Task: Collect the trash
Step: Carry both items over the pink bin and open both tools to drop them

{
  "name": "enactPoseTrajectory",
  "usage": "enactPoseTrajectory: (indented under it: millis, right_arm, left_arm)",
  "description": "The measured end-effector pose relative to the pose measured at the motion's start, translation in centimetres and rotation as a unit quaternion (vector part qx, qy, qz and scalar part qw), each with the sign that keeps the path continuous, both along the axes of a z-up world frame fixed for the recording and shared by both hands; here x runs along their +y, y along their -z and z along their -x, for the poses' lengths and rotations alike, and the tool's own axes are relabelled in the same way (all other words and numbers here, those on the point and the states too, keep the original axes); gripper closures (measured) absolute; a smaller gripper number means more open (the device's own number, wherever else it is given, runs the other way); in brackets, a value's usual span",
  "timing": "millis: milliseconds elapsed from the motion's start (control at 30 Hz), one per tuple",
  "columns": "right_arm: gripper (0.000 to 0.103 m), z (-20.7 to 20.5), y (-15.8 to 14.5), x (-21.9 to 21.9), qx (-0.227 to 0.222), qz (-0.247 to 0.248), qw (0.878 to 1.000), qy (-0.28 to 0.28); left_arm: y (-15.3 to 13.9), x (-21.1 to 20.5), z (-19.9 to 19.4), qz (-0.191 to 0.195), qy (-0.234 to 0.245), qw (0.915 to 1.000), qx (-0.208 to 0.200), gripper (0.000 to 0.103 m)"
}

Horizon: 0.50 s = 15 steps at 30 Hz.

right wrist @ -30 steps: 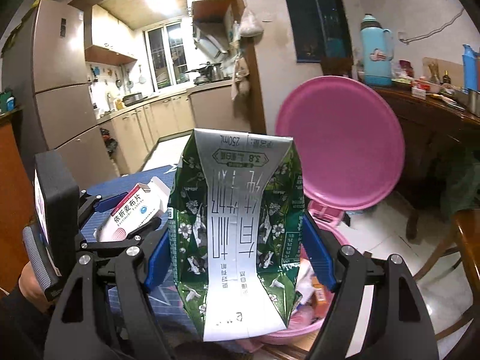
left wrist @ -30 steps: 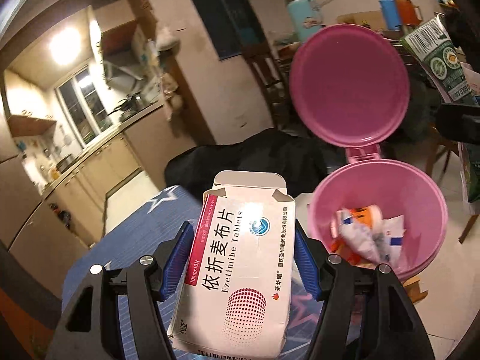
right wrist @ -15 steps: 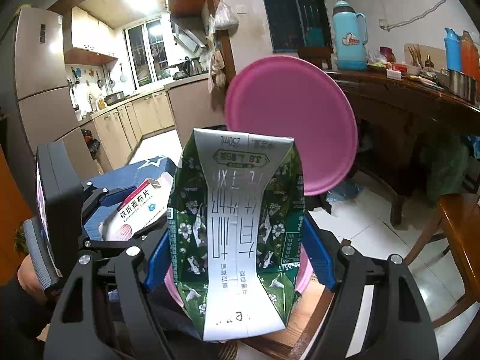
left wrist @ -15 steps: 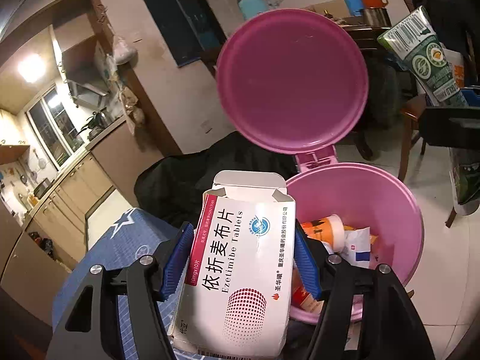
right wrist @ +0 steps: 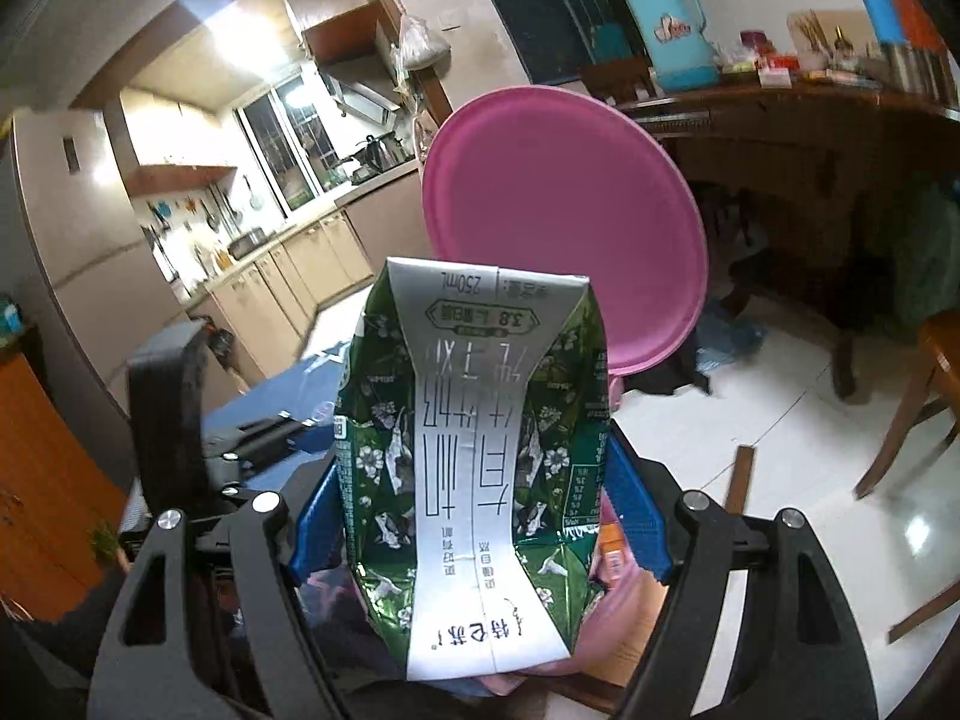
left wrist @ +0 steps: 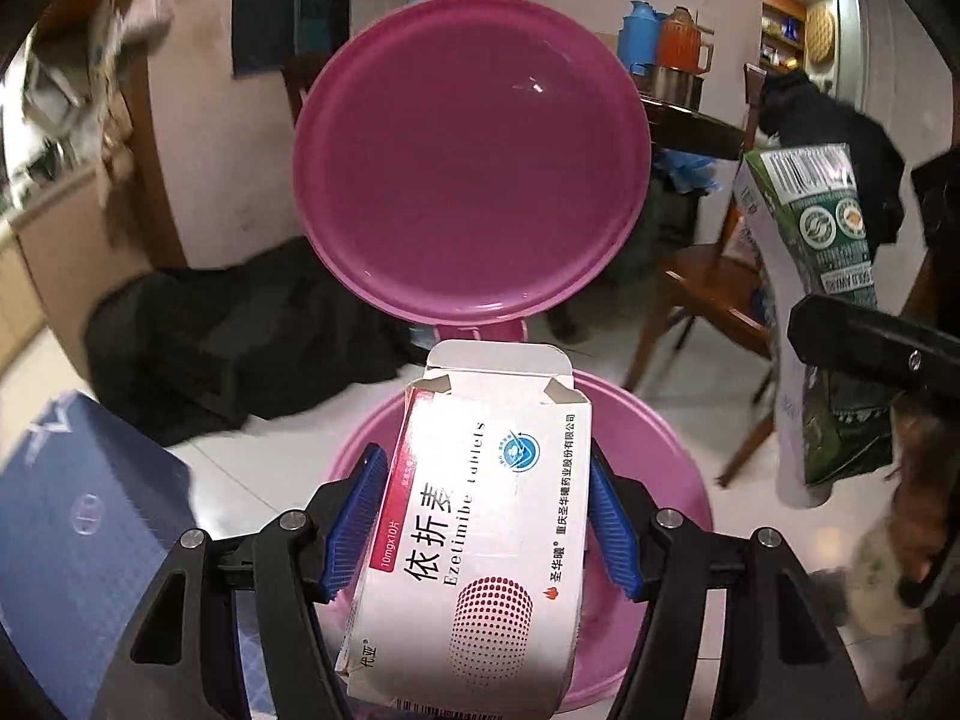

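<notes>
Our left gripper [left wrist: 486, 516] clamps the white cardboard tablet box [left wrist: 480, 534] over the round pink plastic bin [left wrist: 672, 456]; our right gripper [right wrist: 480, 516] clamps the flattened green milk carton [right wrist: 474, 456]. Released unevenly, either could strike the rim and land on the floor.

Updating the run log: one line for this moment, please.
left gripper: shut on tablet box | right gripper: shut on milk carton | pink bin: lid open

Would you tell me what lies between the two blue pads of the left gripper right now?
In the left wrist view, a white medicine box sits between the left gripper's blue pads, held over the open pink bin.
</notes>
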State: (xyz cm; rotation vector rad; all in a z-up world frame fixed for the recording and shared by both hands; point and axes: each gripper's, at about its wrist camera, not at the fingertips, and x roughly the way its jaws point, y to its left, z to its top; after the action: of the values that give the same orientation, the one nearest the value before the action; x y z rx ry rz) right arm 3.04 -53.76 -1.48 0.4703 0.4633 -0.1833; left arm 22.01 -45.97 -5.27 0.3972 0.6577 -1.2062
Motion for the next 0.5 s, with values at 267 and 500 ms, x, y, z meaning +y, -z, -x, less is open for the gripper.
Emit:
enactPoseTrajectory:
  millis: [267, 500]
  right_arm:
    - [0.029, -1.8, 1.7, -0.9, -0.015, -0.05, 0.999, -0.008]
    - [0.016, -2.9, 3.5, -2.2, -0.01, -0.079, 0.997, 0.005]
  left_arm:
    - [1.6, -0.1, -1.6, 0.021, -0.006, 0.999, 0.04, 0.037]
    - [3.0, -0.8, -2.7, 0.01, -0.014, 0.9989, 0.044, 0.027]
